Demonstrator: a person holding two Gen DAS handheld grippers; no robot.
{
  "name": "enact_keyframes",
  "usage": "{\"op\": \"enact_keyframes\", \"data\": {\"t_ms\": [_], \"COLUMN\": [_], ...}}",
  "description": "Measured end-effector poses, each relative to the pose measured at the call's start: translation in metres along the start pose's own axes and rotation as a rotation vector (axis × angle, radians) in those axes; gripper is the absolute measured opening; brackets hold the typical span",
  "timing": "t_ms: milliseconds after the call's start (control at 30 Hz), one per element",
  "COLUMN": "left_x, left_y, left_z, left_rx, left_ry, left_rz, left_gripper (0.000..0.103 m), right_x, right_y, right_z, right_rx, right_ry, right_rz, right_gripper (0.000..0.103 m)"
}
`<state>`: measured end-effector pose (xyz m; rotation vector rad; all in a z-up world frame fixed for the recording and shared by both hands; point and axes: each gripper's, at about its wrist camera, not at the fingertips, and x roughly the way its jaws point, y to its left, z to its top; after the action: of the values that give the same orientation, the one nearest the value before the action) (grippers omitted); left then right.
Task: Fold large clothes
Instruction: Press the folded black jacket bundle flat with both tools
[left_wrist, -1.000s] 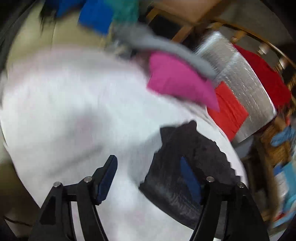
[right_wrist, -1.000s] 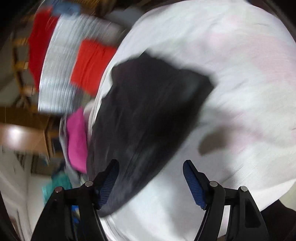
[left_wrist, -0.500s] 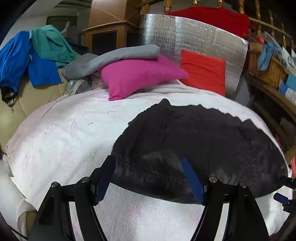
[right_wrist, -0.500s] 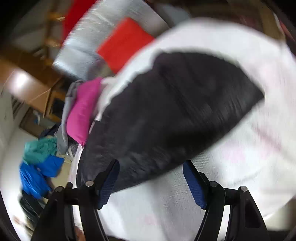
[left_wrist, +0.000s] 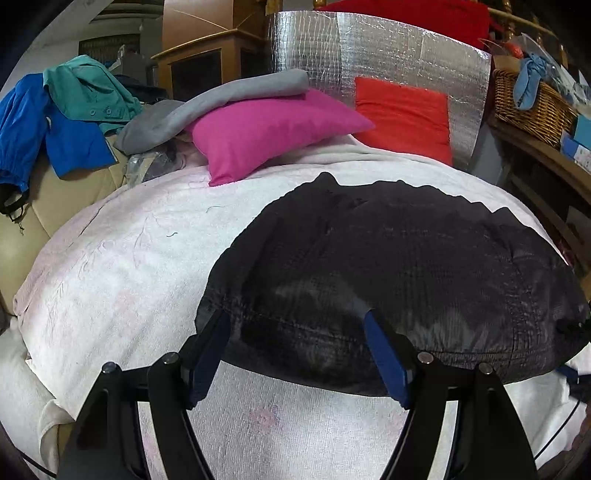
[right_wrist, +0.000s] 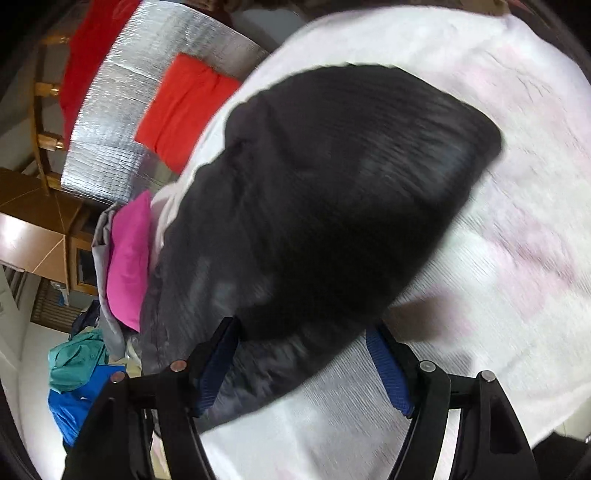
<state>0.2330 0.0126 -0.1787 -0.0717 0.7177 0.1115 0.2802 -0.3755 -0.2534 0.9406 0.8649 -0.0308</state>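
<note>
A black garment (left_wrist: 399, 273) lies folded flat on the white bed cover (left_wrist: 118, 273); it also shows in the right wrist view (right_wrist: 332, 192). My left gripper (left_wrist: 295, 336) is open and empty, its blue-padded fingers (left_wrist: 386, 360) straddling the garment's near left hem. My right gripper (right_wrist: 303, 354) is open and empty, hovering over the garment's near edge; this view is tilted and blurred. Whether either gripper touches the cloth cannot be told.
A pink pillow (left_wrist: 266, 129) with a grey garment (left_wrist: 221, 99) on it and a red cushion (left_wrist: 402, 114) lie at the bed's far side against a silver foil panel (left_wrist: 376, 59). Blue and teal clothes (left_wrist: 70, 107) hang at left. A wicker basket (left_wrist: 532, 99) stands at right.
Both grippers have swung round and come in low at the garment's near edge. The left view has steadied and moved slightly closer. Both stay open.
</note>
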Motion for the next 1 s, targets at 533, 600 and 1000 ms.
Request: {"op": "enact_keyframes", "data": {"t_ms": [533, 600, 1000], "left_x": [0.004, 0.003, -0.001], "left_y": [0.0, -0.002, -0.015], "left_z": [-0.001, -0.001, -0.001], "left_rx": [0.012, 0.015, 0.072], "left_ry": [0.027, 0.028, 0.011], "left_rz": [-0.008, -0.012, -0.025], "left_gripper": [0.076, 0.076, 0.076], "right_x": [-0.03, -0.042, -0.07], "right_y": [0.028, 0.037, 0.063], "right_z": [-0.027, -0.037, -0.053], "right_rx": [-0.281, -0.338, -0.478], "right_ry": [0.044, 0.057, -0.094], "right_rz": [-0.12, -0.095, -0.022], "right_gripper": [0.069, 0.07, 0.07]}}
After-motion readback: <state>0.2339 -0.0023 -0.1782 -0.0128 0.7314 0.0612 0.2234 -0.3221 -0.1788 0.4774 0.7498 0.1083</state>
